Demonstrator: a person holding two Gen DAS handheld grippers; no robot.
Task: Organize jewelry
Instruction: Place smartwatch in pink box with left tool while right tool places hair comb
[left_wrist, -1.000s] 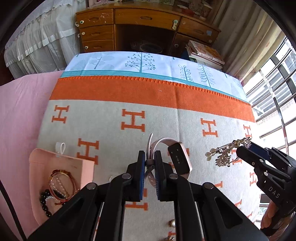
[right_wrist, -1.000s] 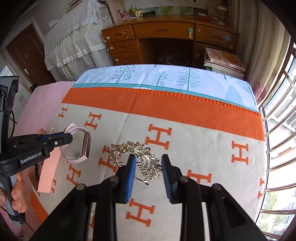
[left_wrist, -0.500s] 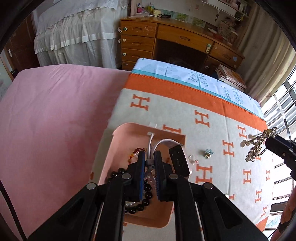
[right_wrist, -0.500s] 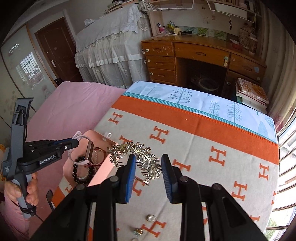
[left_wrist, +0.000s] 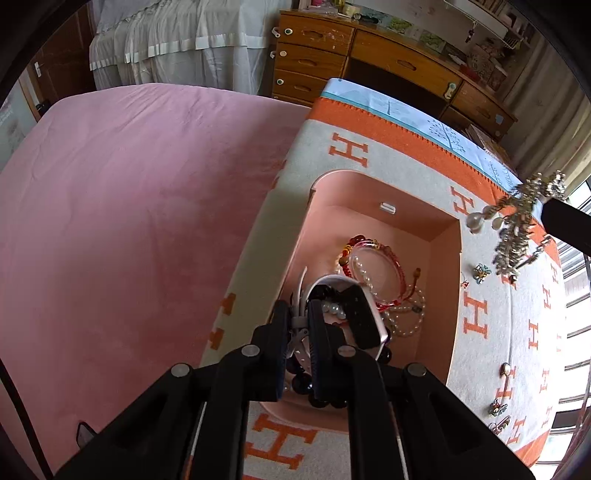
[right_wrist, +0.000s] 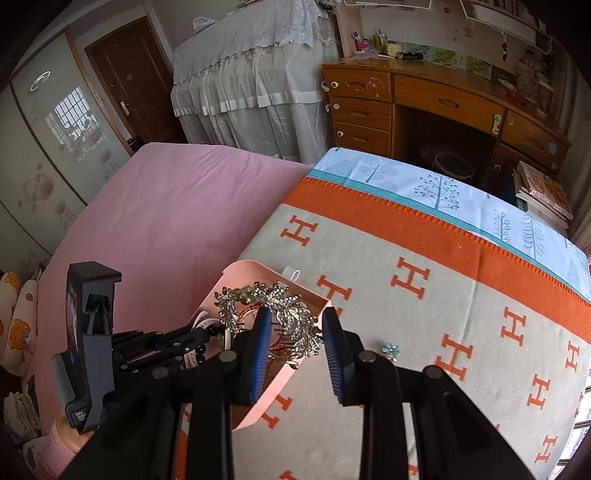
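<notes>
Two tongs are being held over a bed covered by an orange-and-grey blanket (right_wrist: 424, 314) patterned with H letters, and the pink tray (left_wrist: 369, 192) lying at the blanket's left edge is being taken as the landmark. Inside the tray, a red cord bracelet (left_wrist: 373, 251), a string of pale beads (left_wrist: 402, 325) and a black bead bracelet (left_wrist: 314, 395) are being kept together in a loose heap.

The left tongs (left_wrist: 298, 328) are being held low over the near end of the tray, nearly closed, and the white strap of a smartwatch (left_wrist: 364, 321) is being pinched between them. The watch is being shown with a dark rectangular face in a pale rose case, hanging just above the beads; whether it is touching them cannot be told.

The right tongs (right_wrist: 295, 343) are being held above the tray's right edge with a wide gap between the blue pads. A gold and silver hair comb (right_wrist: 273, 306), ornate with leaves, crystals and dangling pearls, is being carried there; the exact grip cannot be told.

To the right of the tray, small pieces are being left scattered on the blanket, among them a blue flower ornament (right_wrist: 390, 349).
</notes>
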